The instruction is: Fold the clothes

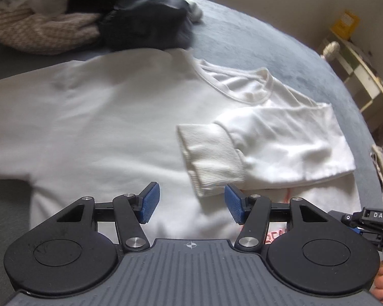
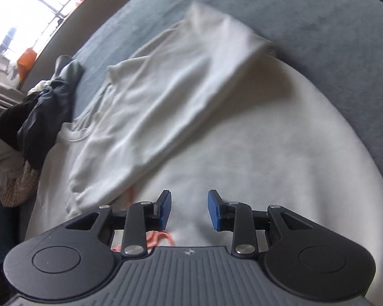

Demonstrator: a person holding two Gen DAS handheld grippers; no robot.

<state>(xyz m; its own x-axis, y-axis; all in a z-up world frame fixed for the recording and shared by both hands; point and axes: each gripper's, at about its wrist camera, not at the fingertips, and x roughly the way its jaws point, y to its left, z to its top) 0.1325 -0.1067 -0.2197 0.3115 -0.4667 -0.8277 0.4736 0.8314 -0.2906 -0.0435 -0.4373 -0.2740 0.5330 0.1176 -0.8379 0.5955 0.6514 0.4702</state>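
Observation:
A white sweatshirt (image 1: 109,117) lies spread flat on a blue-grey bed cover (image 1: 263,48). One sleeve (image 1: 280,137) is folded inward across the body, its ribbed cuff (image 1: 212,153) lying just ahead of my left gripper (image 1: 191,201), which is open and empty above the cloth. In the right wrist view the same sweatshirt (image 2: 255,140) fills the frame with the folded sleeve (image 2: 166,107) lying diagonally. My right gripper (image 2: 189,210) is open and empty just above the body of the shirt, near an orange print (image 2: 158,239).
A pile of other clothes lies at the far left: a beige knit (image 1: 33,30) and dark garments (image 1: 145,17), which also show in the right wrist view (image 2: 46,112). A shelf unit (image 1: 357,76) stands beyond the bed. The right gripper's body (image 1: 370,221) shows at the lower right.

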